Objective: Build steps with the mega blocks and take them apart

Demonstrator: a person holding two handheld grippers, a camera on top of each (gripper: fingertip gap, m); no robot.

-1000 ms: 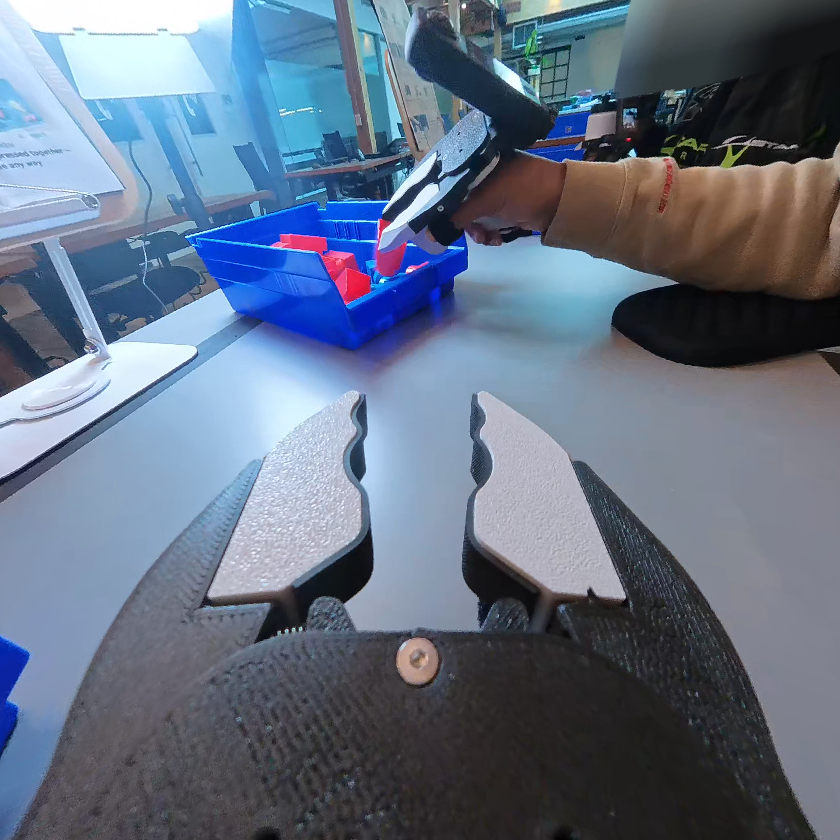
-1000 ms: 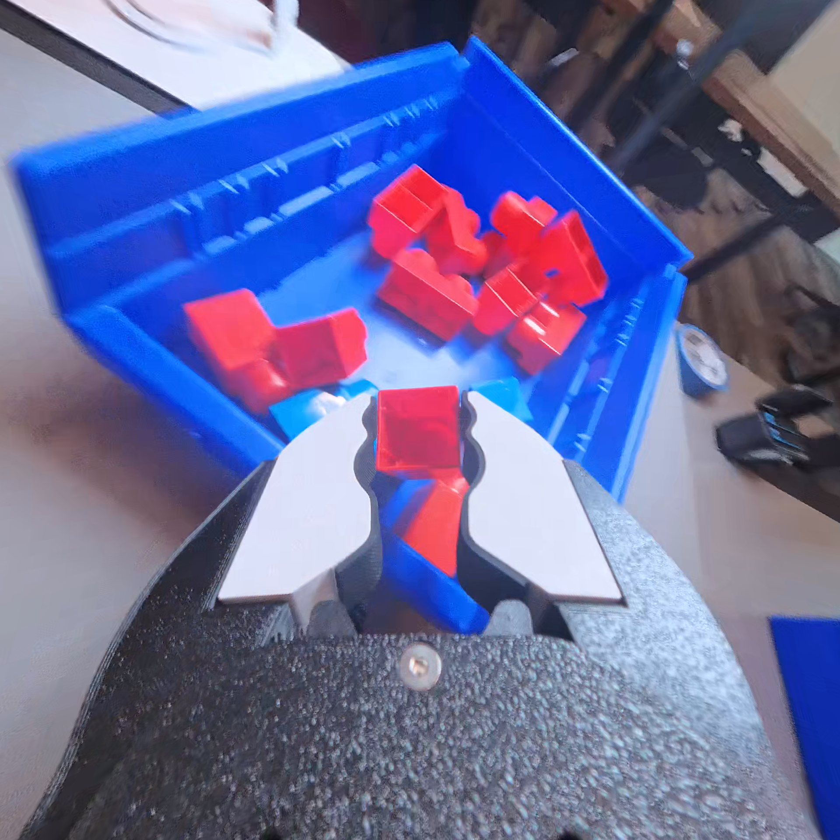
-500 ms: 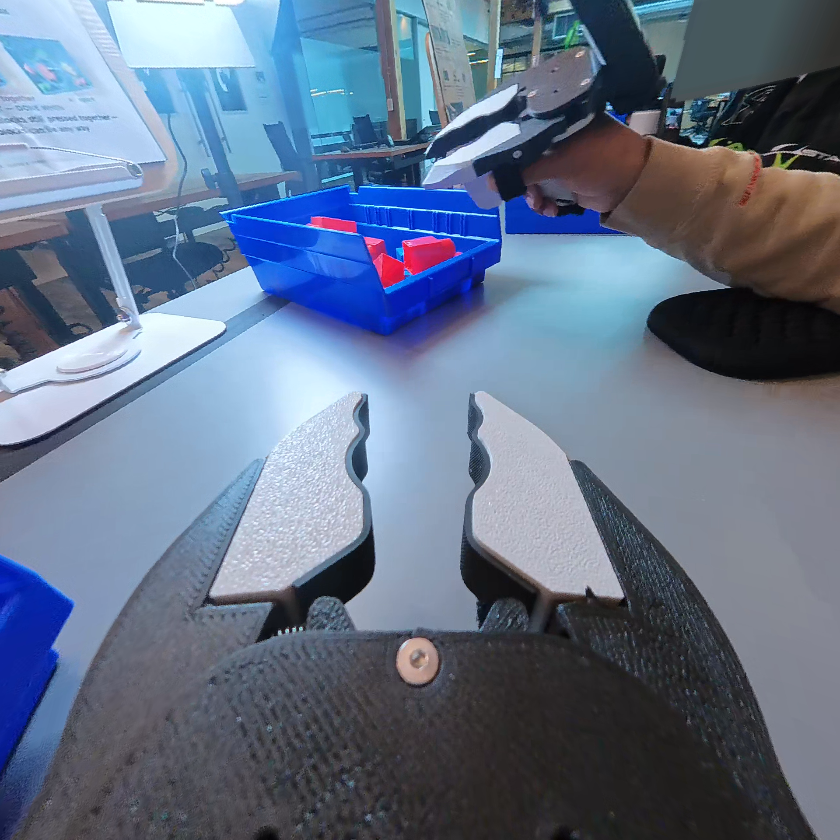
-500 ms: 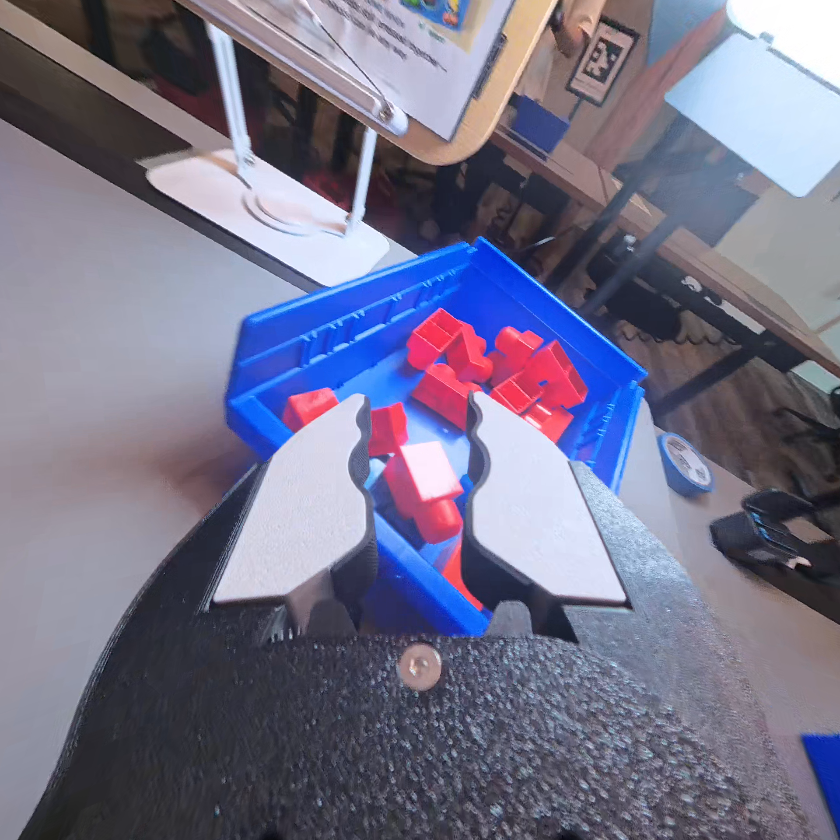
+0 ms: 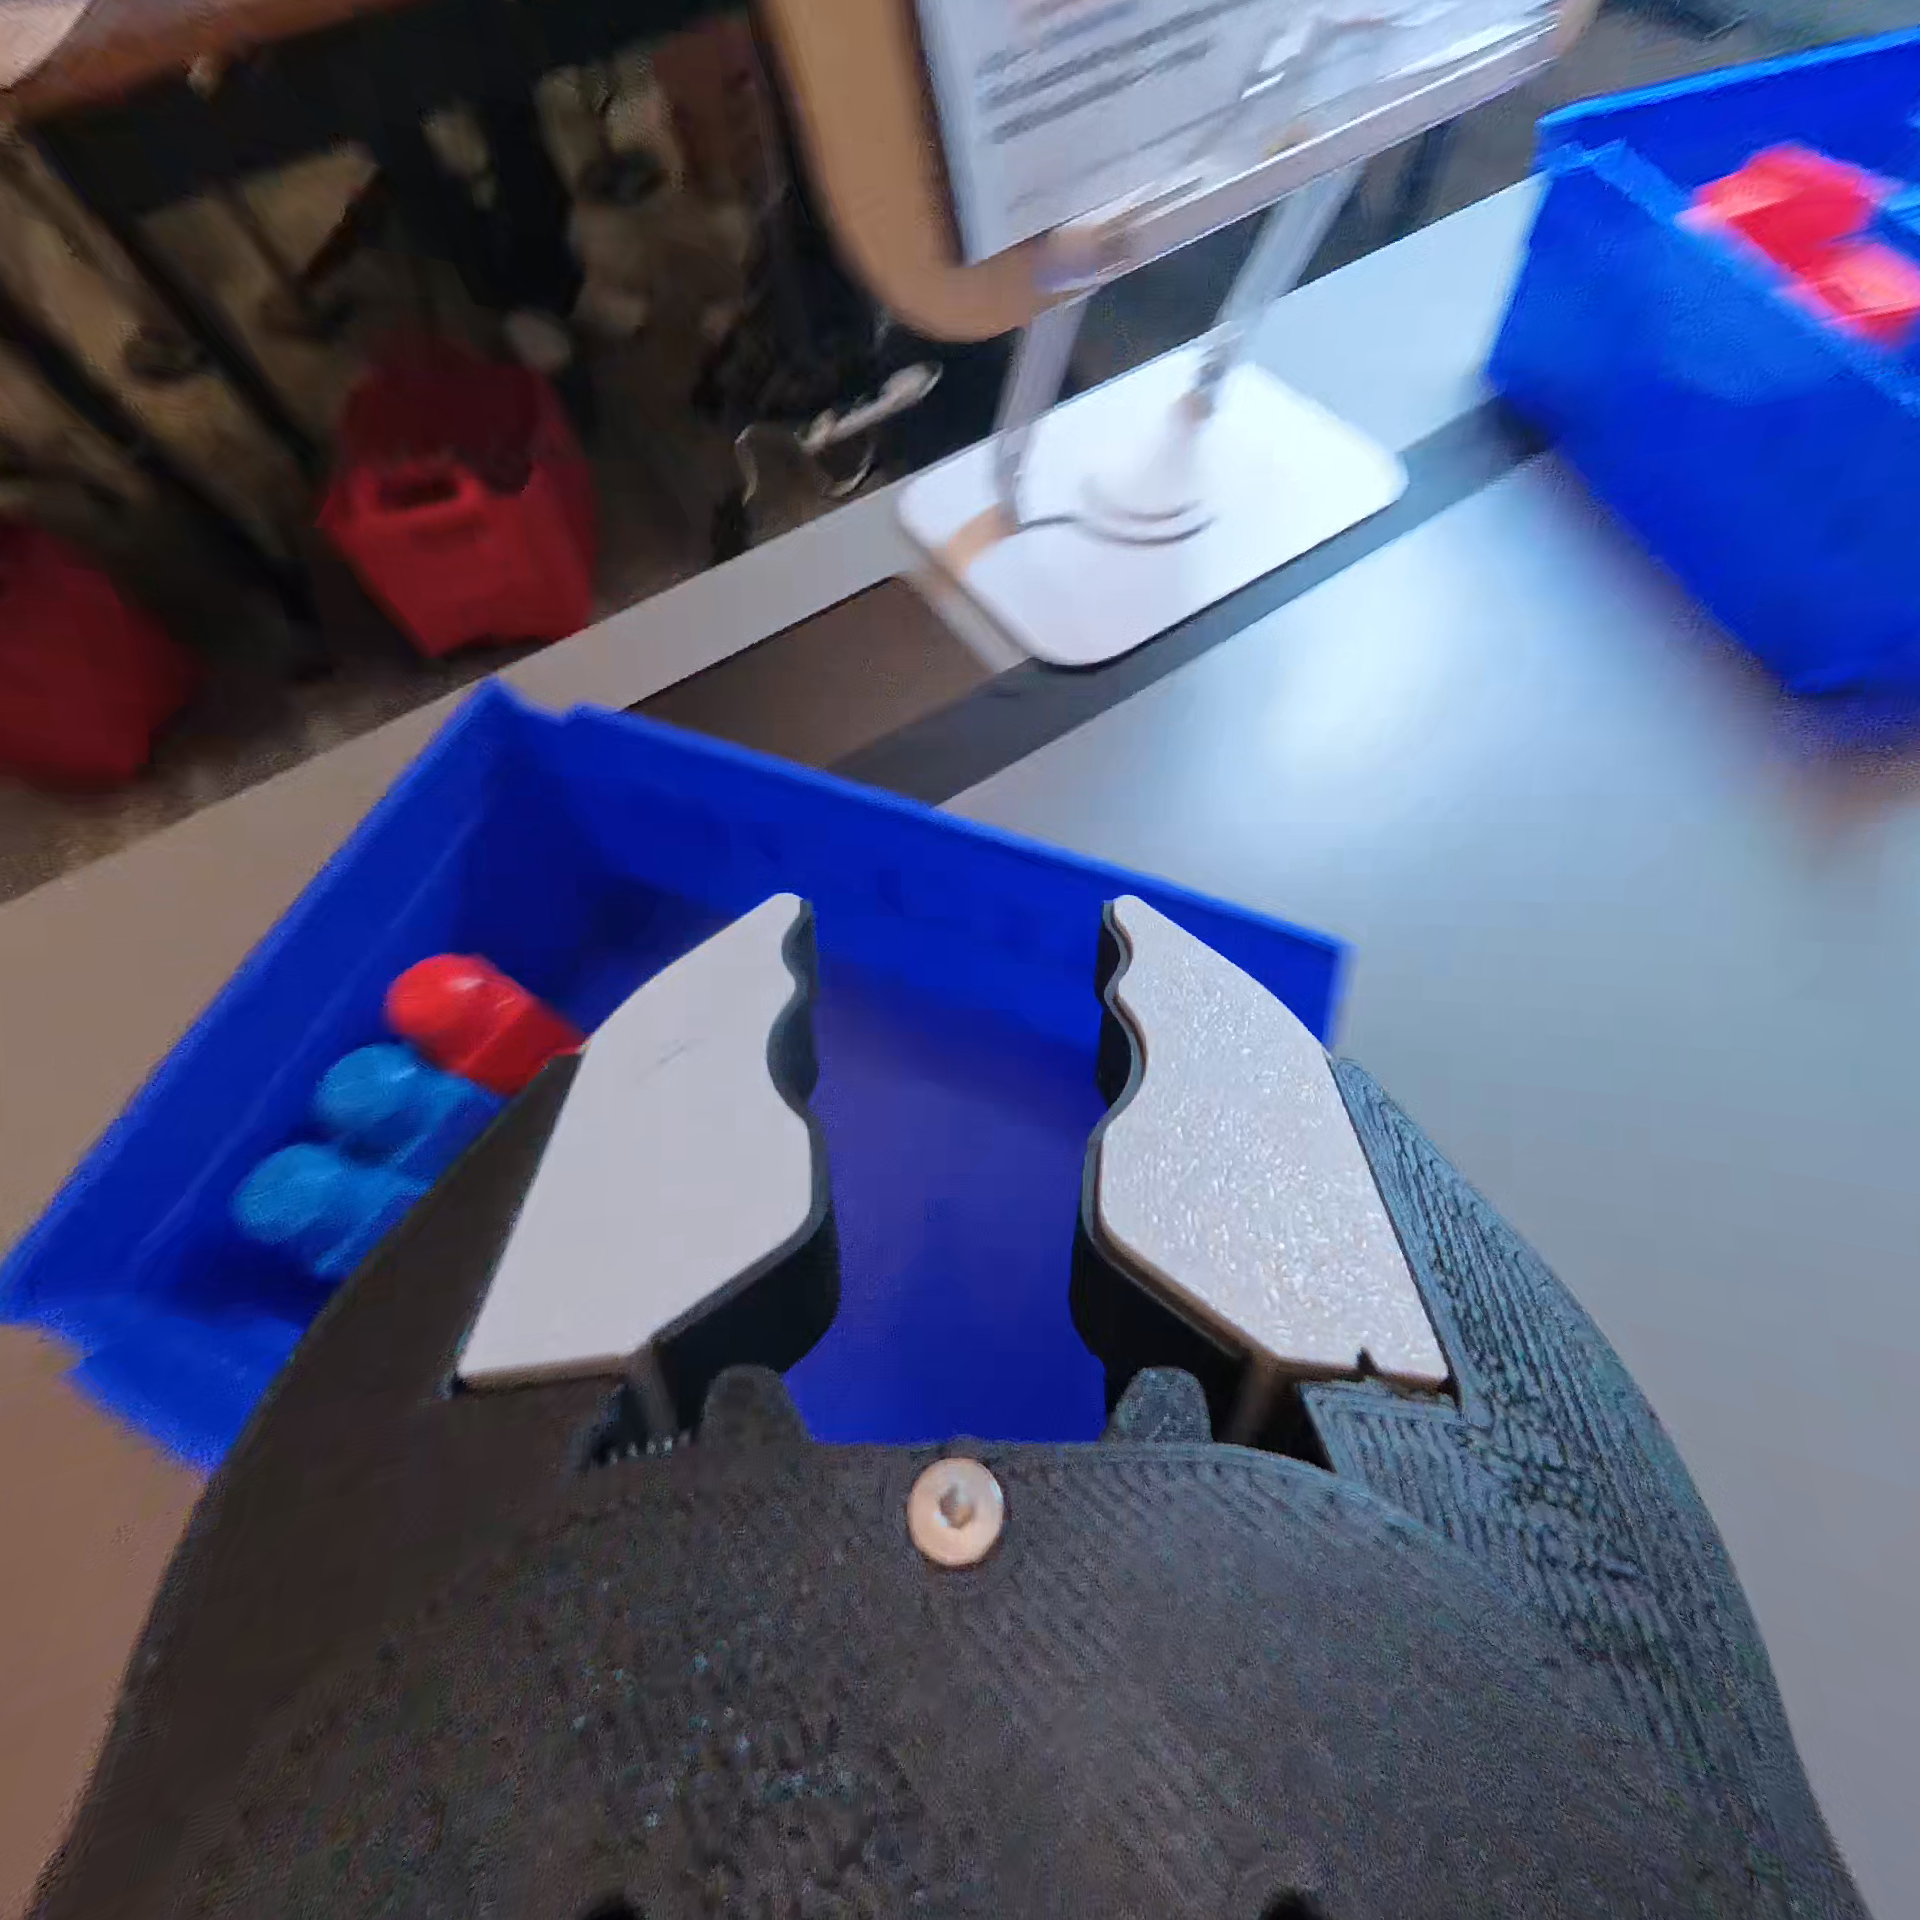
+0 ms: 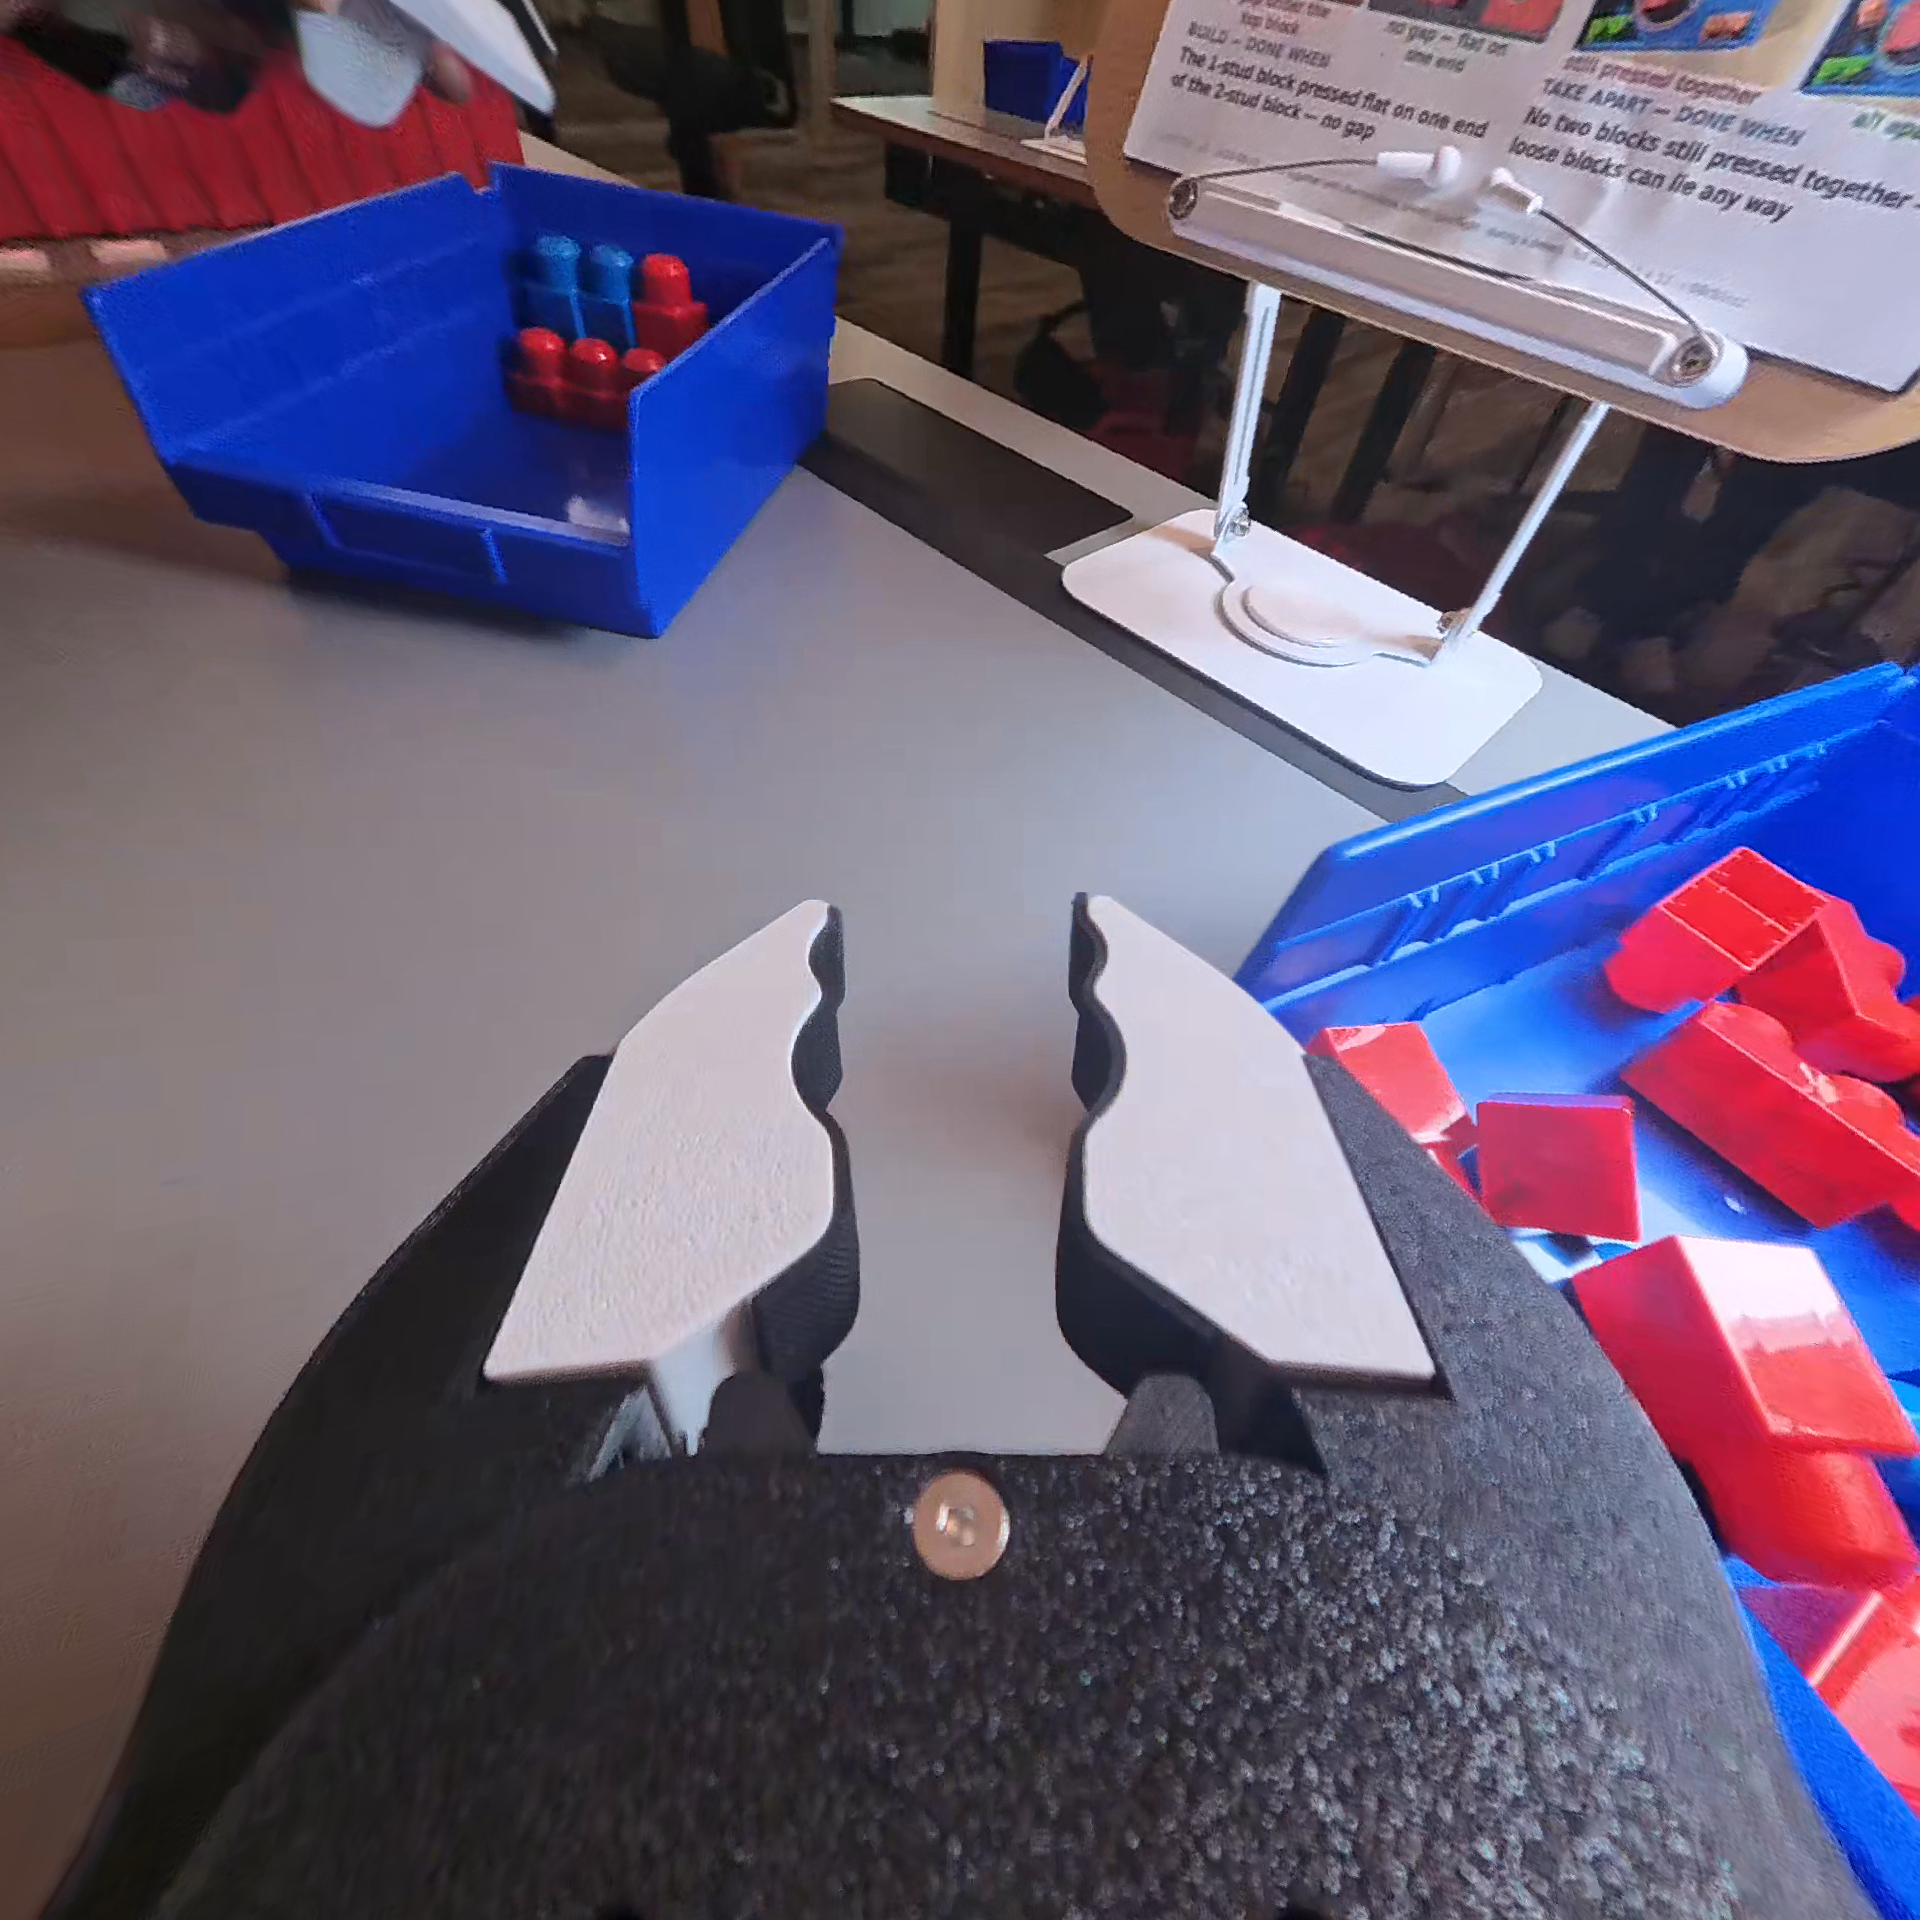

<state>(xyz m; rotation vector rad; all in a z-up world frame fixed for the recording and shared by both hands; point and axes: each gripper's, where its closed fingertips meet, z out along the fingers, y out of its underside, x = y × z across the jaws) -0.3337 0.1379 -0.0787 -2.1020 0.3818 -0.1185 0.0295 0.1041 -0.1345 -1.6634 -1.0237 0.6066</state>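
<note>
My left gripper (image 5: pixel 951 914) is open and empty, held over a small blue bin (image 5: pixel 935 862). A joined stack of blue blocks (image 5: pixel 353 1143) and a red block (image 5: pixel 468 1013) lies at that bin's left side; this view is blurred. My right gripper (image 6: pixel 951 914) is open and empty above the bare grey table (image 6: pixel 520 883). A larger blue bin (image 6: pixel 1558 852) with several loose red blocks (image 6: pixel 1745 1351) sits just to its right. The small bin (image 6: pixel 416 540) shows far left with stepped blue blocks (image 6: pixel 577 281) and red blocks (image 6: pixel 582 374); the left gripper (image 6: pixel 431 78) hovers above it.
A white document stand (image 6: pixel 1299 644) holding a printed sheet stands at the table's far edge between the bins. It also shows in the left wrist view (image 5: pixel 1143 520), with the larger bin (image 5: pixel 1662 416) at the right. Red containers (image 5: pixel 457 520) sit on the floor beyond. Across from one pair of fingers to the other is roughly 35 cm.
My right gripper opened, dropped its red block into the larger bin and swung left over the table. My left gripper swung left and down over the small bin.
</note>
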